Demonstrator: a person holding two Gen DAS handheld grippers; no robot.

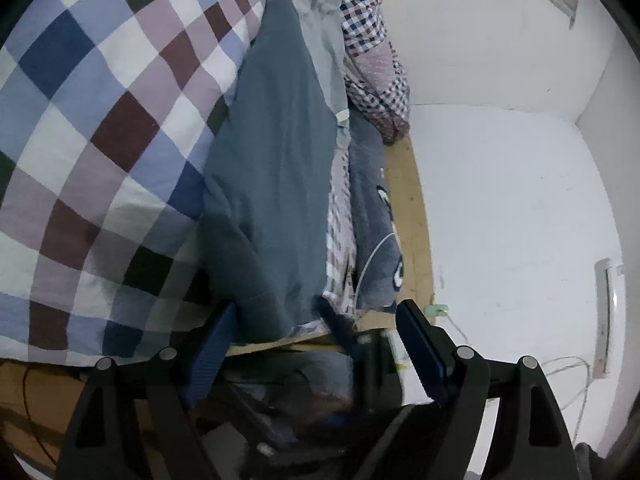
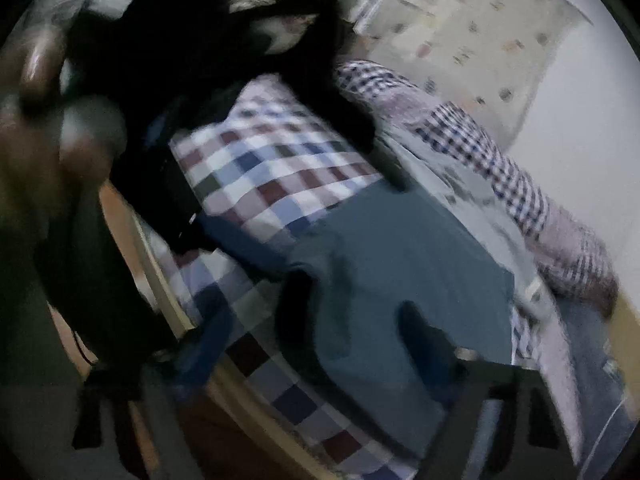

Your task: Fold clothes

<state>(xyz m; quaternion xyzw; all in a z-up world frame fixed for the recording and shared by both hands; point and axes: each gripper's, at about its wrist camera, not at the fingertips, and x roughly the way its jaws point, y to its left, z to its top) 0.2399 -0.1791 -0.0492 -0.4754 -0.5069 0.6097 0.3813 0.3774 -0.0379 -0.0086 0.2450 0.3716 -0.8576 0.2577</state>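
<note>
Teal garment (image 1: 272, 184) stretched lengthwise along the bed's (image 1: 412, 216) wooden edge, straight ahead. Left tool (image 1: 316, 344) wide open around its near hem, gripping nothing. Right tool (image 2: 320, 340) blurred, apparently open too.

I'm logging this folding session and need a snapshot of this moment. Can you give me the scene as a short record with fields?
setting: bed with checked quilt, white wall beside it
garment: teal top lying on the quilt, near edge hanging past the bed edge
left claw: open, fingers either side of the garment's near edge, not closed on it
right claw: blurred, over the same garment; open or shut unclear
other cloth: small-check fabric and a dark blue printed piece by the wall
image quality: right view motion-blurred
</note>
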